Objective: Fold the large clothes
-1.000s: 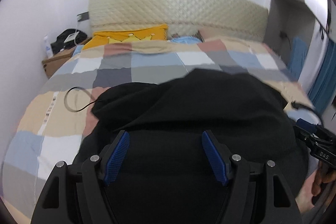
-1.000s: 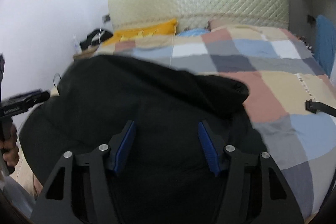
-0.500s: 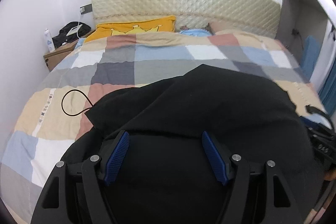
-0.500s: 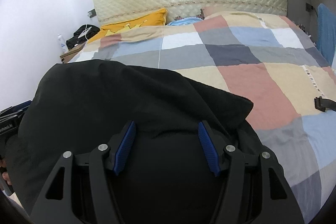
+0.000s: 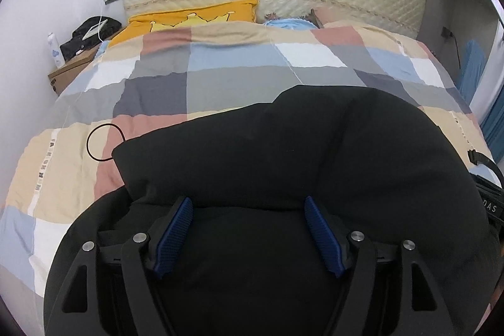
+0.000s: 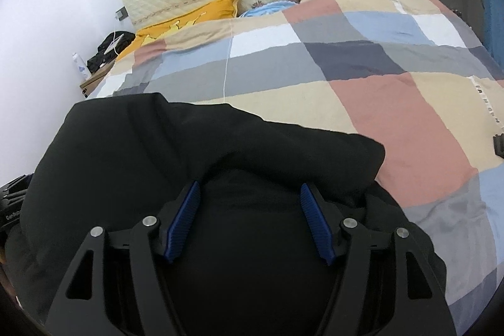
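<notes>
Folding step: black garment (image 5: 283, 153) doubled on bed (image 5: 220, 74) ahead of both claws, left claw (image 5: 249, 229) and right claw (image 6: 249, 219) released, right just widening; next, regrasp an edge.

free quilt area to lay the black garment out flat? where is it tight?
Free: the checked quilt between the black garment and the yellow pillow, plus the quilt's right side in the right wrist view. Tight: left edge by the thin black loop, and the near edge under the left gripper and right gripper.

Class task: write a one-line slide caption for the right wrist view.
Right gripper open over a black garment spread on a checked quilt.
</notes>
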`<state>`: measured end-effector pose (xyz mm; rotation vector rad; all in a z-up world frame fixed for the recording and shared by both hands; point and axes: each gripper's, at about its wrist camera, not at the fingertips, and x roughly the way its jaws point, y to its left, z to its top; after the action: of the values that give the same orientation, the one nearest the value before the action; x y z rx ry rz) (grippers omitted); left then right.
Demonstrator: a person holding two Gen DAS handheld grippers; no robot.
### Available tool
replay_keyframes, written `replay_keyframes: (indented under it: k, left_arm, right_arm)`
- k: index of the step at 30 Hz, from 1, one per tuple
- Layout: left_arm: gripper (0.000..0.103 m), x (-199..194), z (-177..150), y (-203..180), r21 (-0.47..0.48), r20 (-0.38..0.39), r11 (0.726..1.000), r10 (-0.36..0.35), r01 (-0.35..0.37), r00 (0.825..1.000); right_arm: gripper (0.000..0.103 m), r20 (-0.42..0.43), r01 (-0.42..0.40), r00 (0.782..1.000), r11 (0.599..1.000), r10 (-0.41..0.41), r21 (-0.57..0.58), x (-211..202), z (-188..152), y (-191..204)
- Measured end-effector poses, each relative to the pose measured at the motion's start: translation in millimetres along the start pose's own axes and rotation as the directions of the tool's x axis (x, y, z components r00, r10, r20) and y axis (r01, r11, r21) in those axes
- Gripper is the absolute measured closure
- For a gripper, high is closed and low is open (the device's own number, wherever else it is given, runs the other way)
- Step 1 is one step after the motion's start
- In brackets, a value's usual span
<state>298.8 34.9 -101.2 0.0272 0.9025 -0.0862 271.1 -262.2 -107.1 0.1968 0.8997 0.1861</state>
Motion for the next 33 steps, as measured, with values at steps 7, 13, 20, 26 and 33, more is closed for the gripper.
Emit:
replay_keyframes:
  k: [7,13,20,26,33]
  left_arm:
    - [0.03,-12.7,-12.7,11.3,-0.044,0.073,0.999,-0.015,0.018,0.997]
    - [0.03,-37.9,-20.5,23.8,-0.075,0.117,0.997,0.02,-0.011,0.993]
    - [0.03,-53.2,-32.3,39.1,-0.073,0.12,0.994,0.087,-0.079,0.989]
    - [0.027,-45.6,-51.4,49.4,-0.119,0.101,0.992,0.044,-0.032,0.994]
    - [0.027,-45.2,-61.1,46.8,-0.088,0.082,0.996,0.033,-0.026,0.996]
  right_arm:
    - [0.035,0.002,0.024,1.0,0.999,-0.023,-0.032,-6.0,0.6,7.1]
    - [0.035,0.173,0.036,0.985,0.995,-0.02,-0.09,-63.1,0.9,39.4]
    - [0.035,0.192,-0.069,0.976,0.979,0.107,-0.193,-74.7,-16.3,88.4]
    - [0.035,0.118,-0.068,0.988,0.971,0.097,-0.229,-41.6,-36.8,98.6]
    - [0.032,0.078,-0.066,0.993,0.961,0.09,-0.27,-32.5,-48.9,101.9]
